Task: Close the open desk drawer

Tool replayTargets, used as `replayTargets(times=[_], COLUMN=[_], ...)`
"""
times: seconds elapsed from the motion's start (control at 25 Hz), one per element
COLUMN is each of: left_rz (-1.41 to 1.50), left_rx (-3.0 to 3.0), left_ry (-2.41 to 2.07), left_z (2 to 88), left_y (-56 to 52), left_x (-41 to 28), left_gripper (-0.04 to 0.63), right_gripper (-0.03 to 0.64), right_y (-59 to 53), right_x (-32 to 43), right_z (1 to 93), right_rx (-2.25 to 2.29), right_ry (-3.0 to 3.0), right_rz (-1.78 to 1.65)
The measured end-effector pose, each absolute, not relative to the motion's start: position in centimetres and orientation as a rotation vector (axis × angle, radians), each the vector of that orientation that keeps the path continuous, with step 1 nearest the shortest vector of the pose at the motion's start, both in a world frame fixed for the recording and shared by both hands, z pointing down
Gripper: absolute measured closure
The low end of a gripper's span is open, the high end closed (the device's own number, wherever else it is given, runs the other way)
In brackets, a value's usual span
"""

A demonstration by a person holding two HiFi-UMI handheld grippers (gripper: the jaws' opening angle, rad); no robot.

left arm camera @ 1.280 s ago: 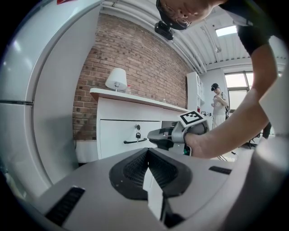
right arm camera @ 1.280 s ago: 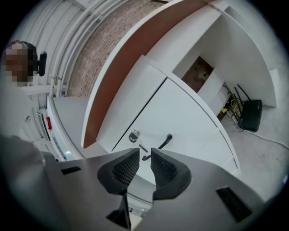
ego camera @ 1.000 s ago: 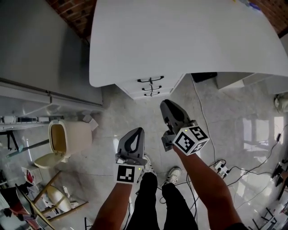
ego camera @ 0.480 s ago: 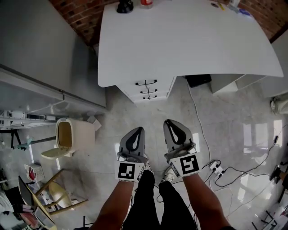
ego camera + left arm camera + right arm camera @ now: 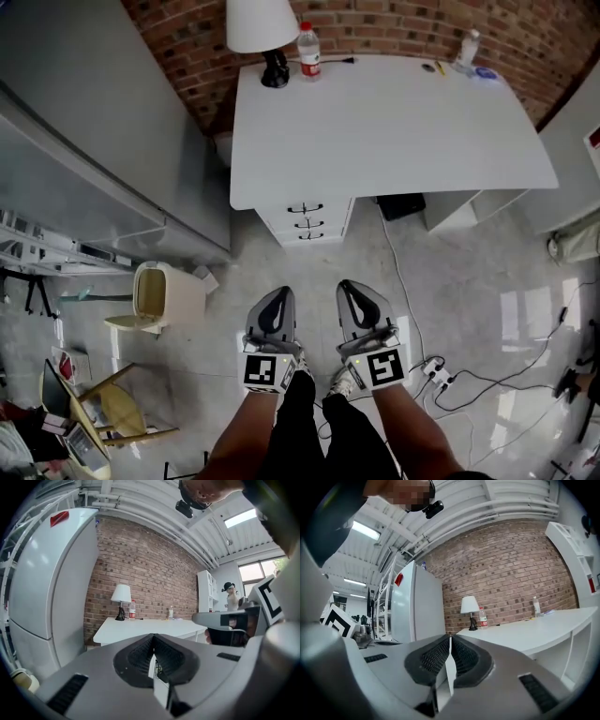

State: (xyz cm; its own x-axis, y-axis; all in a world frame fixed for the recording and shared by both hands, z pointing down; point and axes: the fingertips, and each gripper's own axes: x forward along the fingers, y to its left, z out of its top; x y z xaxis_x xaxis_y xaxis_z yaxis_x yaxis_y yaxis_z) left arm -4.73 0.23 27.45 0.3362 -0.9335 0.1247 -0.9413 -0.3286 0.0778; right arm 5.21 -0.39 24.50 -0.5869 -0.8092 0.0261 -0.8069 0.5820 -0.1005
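A white desk [image 5: 394,122] stands against the brick wall, with a three-drawer unit [image 5: 305,220] under its left end. All three drawer fronts look flush, black handles showing. My left gripper [image 5: 278,292] and right gripper [image 5: 350,285] hang side by side over the floor, well short of the drawers and touching nothing. In the left gripper view the left gripper [image 5: 153,637] has its tips together and holds nothing. The right gripper [image 5: 450,638] points level at the desk [image 5: 534,630]. Its jaws have been closing over the past second, with nothing between them, and now meet.
A lamp [image 5: 262,28] and two bottles [image 5: 307,52] stand at the desk's back edge. A grey fridge [image 5: 84,141] is left of the desk. A cream bin [image 5: 164,298] sits on the floor at the left. A power strip with cables [image 5: 436,370] lies at the right.
Both grippers have risen and drawn back from the drawer unit, which now looks smaller and farther. The right gripper has rolled, so its marker cube faces up.
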Motion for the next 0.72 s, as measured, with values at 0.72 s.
replayTargets(times=[0.72], left_rz=[0.064], left_rx=[2.541], left_ry=[-1.748], left_z=[18.0], left_y=[4.5], left_x=[-3.8], left_gripper=[0.588], right_gripper=[0.588], right_y=[5.2], right_x=[5.6], right_z=[17.9], right_rx=[-1.475], right_ry=[2.783], right_rz=[0.078])
